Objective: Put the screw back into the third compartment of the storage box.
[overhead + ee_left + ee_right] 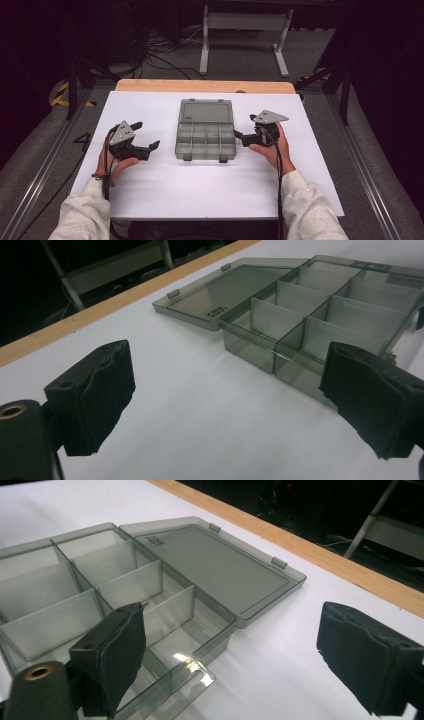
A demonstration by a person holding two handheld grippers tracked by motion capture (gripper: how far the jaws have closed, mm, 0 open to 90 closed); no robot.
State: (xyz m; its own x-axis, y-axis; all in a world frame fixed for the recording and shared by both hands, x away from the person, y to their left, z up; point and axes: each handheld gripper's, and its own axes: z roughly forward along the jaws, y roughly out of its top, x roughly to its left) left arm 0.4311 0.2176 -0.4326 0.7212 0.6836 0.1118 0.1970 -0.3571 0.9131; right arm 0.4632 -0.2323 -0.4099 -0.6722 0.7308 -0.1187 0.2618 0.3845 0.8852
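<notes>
The white table top (150, 185) carried a smoky translucent compartment box (206, 141) at its middle, standing open and empty, its lid (206, 111) folded flat onto the table on the far side toward the wooden edge (205, 86). The box's long axis ran left to right across the table, hinges (215, 527) facing away from the person and the two latch tabs (223, 159) pointing back toward them. By my reading the opening step was done and both hands had come off to either side; the next move would call for something to go into the dividers, or for a jaw to slide under the lid's far edge and swing it back over. The left gripper (146, 140) hovered just left of the box, jaws spread wide with nothing between them. The right gripper (243, 131) sat just beside the box's right wall, jaws likewise wide apart and empty
</notes>
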